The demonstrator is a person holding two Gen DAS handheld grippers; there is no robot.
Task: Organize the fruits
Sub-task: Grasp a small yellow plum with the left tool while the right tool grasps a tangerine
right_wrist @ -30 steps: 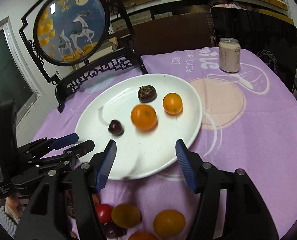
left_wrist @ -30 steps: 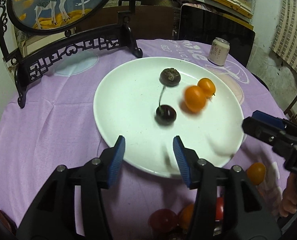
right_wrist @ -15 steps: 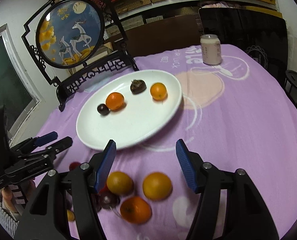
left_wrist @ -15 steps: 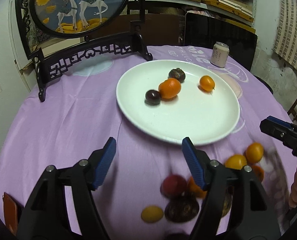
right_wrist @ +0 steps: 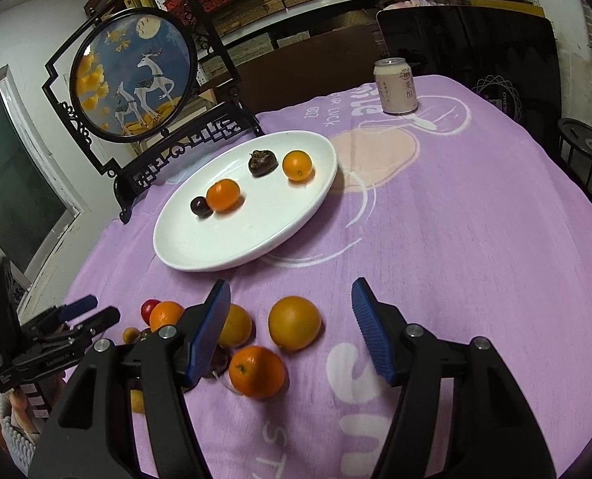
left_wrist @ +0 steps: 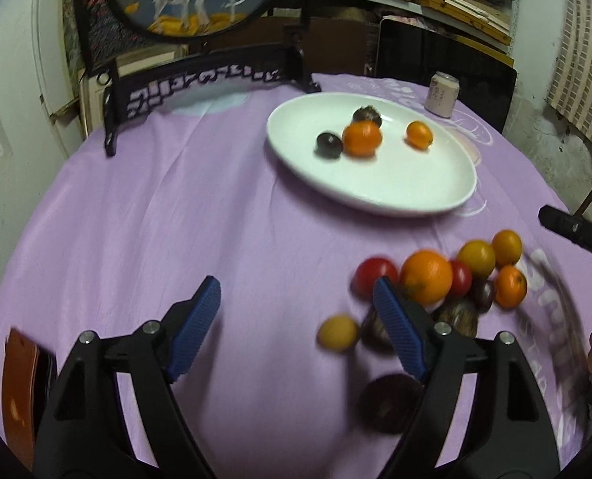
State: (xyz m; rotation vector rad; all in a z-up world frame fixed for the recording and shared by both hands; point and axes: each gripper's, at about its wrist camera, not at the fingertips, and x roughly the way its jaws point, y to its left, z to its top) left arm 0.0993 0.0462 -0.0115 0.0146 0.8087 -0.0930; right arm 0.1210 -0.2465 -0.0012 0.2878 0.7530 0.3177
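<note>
A white plate (right_wrist: 256, 239) (left_wrist: 395, 195) holds an orange (right_wrist: 223, 194), a dark cherry (right_wrist: 200, 206), a dark brown fruit (right_wrist: 262, 163) and a smaller orange (right_wrist: 297, 165). A pile of loose fruit lies on the purple cloth: oranges (right_wrist: 294, 322) (right_wrist: 257, 372), a red tomato (left_wrist: 375, 275), a big orange (left_wrist: 427, 277), a small yellow fruit (left_wrist: 337, 332) and a dark fruit (left_wrist: 387, 403). My left gripper (left_wrist: 296, 327) is open and empty above the cloth, left of the pile. My right gripper (right_wrist: 292, 327) is open and empty above the pile.
A framed round deer screen (right_wrist: 132, 80) on a black stand sits behind the plate. A drink can (right_wrist: 395, 86) stands at the far side. A dark chair back (right_wrist: 467, 44) and shelves lie beyond the table. An orange-brown object (left_wrist: 18, 395) lies at the near left edge.
Both grippers have pulled back from the plate toward the near side, bringing the loose fruit pile into view. The orange on the plate rolled left and rests beside the cherry.
</note>
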